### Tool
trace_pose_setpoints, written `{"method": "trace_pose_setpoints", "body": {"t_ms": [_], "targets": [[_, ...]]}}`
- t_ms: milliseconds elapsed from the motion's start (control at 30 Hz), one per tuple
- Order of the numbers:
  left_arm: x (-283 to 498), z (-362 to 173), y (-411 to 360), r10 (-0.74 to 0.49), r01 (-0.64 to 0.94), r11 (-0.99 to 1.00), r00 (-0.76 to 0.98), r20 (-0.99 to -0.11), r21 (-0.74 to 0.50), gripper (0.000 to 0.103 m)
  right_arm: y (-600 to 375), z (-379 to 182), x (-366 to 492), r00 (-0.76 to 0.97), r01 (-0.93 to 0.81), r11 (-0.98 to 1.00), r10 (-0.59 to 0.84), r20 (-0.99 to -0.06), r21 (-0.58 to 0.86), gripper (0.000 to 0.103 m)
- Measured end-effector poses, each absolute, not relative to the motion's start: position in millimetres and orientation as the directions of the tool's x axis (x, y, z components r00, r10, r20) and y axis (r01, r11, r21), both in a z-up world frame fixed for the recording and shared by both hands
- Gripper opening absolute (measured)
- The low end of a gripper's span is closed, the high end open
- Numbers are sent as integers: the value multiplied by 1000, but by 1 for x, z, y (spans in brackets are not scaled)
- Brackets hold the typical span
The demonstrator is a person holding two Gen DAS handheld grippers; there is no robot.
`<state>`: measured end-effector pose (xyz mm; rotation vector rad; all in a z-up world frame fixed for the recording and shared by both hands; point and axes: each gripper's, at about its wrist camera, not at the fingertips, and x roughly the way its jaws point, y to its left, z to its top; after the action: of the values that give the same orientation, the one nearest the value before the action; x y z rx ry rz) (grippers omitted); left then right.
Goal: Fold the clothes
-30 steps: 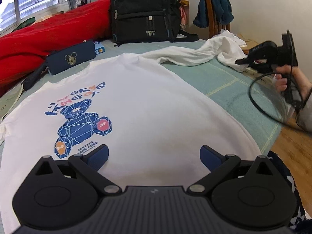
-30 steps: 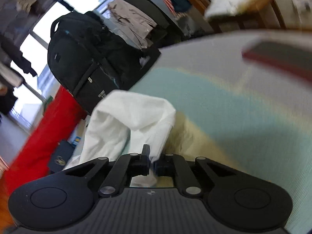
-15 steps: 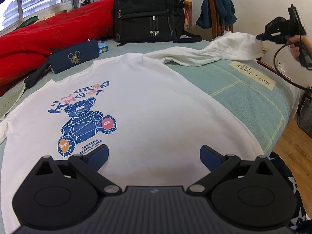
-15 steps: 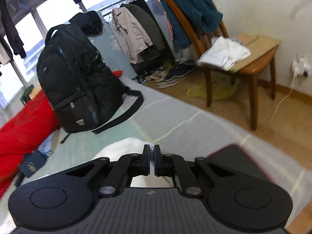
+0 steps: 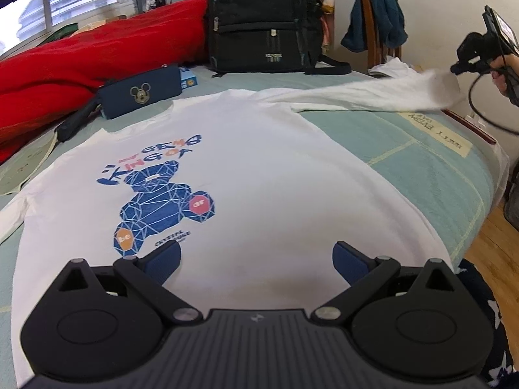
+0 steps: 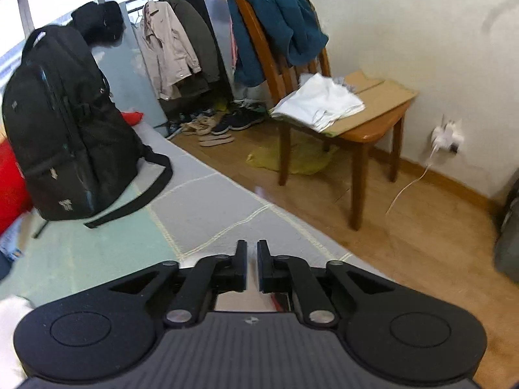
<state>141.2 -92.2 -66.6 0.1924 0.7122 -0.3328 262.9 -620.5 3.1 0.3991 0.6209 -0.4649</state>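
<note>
Sleeve (image 5: 373, 97) spread; right gripper (image 6: 252, 261) has been parting, apparently empty. Left gripper (image 5: 256, 259) is held wide; folding awaits.

T-shirt (image 5: 259, 175) on bed (image 5: 431, 175), backpack (image 5: 262, 19) behind

A black backpack (image 5: 264, 19) stands upright at the far edge of the bed (image 5: 431, 175), its strap trailing on the green cover. A red blanket (image 5: 81, 55) lies bunched along the bed's far left edge. Beside it rests a navy pouch (image 5: 139, 95) with a mouse badge, and a small blue box (image 5: 187, 77) sits just behind it. Off the bed's far right corner stands a wooden chair (image 6: 356, 129), a teal jacket (image 6: 275, 29) over its back, cardboard (image 6: 379, 97) on its seat. Coats (image 6: 175, 48) hang on a rail. Shoes (image 6: 214, 126) lie on the floor below it.
</note>
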Motion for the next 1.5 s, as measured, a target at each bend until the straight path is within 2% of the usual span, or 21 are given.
{"method": "trace_pose_setpoints", "body": {"t_ms": [100, 167, 367, 500, 600, 800, 900, 967, 1000, 1100, 1233, 1333, 1400, 1500], "targets": [[143, -66, -88, -222, 347, 936, 708, -670, 56, 100, -603, 11, 270, 736, 496, 846, -290, -612, 195, 21], [144, -67, -87, -217, 339, 939, 709, -671, 55, 100, -584, 17, 278, 769, 430, 880, -241, -592, 200, 22], [143, -69, -86, -200, 331, 941, 711, -675, 70, 100, -496, 6, 336, 773, 95, 965, 83, -629, 243, 23], [140, -67, -82, -195, 329, 941, 722, -664, 81, 100, -437, -15, 385, 698, -59, 972, 204, -687, 228, 40], [139, -66, -79, -192, 324, 942, 729, -657, 83, 100, -405, -34, 415, 647, -123, 971, 234, -726, 203, 43], [144, -72, -74, -201, 326, 943, 722, -662, 69, 100, -381, -64, 448, 551, -194, 977, 183, -814, 89, 49], [146, -75, -73, -209, 329, 942, 722, -660, 62, 100, -376, -66, 437, 544, -251, 967, 170, -822, 34, 47], [147, -76, -73, -212, 329, 942, 722, -659, 58, 100, -370, -65, 432, 549, -279, 960, 161, -820, 1, 27], [148, -77, -72, -213, 328, 943, 722, -658, 56, 100, -367, -64, 429, 555, -291, 957, 158, -817, -13, 6], [148, -77, -71, -216, 325, 944, 724, -656, 48, 100, -355, -57, 426, 616, -292, 951, 103, -781, -105, 5], [147, -74, -68, -215, 310, 950, 735, -643, 37, 100, -359, -43, 441, 688, -187, 979, 73, -722, -80, 5], [146, -70, -63, -211, 298, 954, 744, -634, 32, 100, -358, -53, 455, 644, -156, 986, 56, -763, -60, 8], [146, -69, -60, -204, 288, 957, 749, -630, 33, 100, -360, -53, 455, 645, -118, 991, 22, -764, -70, 12], [145, -68, -53, -196, 272, 962, 757, -624, 27, 100, -360, -38, 451, 683, -101, 995, 56, -728, -18, 16]]}}
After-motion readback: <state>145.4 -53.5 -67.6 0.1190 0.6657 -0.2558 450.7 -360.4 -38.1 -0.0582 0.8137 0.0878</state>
